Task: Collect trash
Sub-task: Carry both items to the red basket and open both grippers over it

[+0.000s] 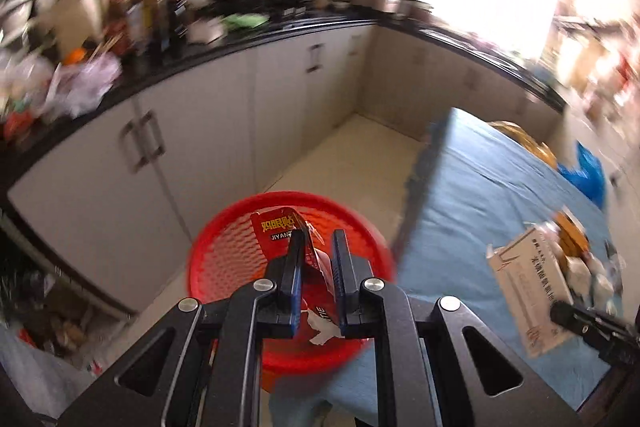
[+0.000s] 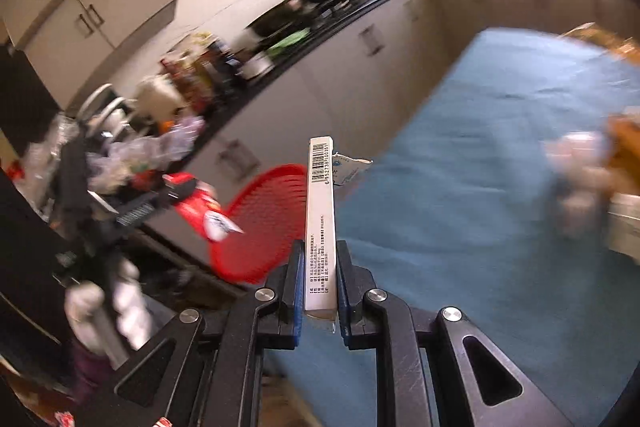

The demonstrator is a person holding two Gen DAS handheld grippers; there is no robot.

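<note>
Holding red wrapper (image 1: 298,247) loosely, left tool (image 1: 316,247) above red basket (image 1: 224,259); may snag. Right tool (image 2: 318,259) pinching thin box (image 2: 320,223), far from basket; could drop on blue table (image 2: 480,187).

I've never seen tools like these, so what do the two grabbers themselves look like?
Both look alike. The left gripper and right gripper are matte black metal linkages with triangular cutouts and round silver pivot pins. Each ends in two flat, narrow fingers lined with blue pads. No cables, markings or sleeves show.
</note>
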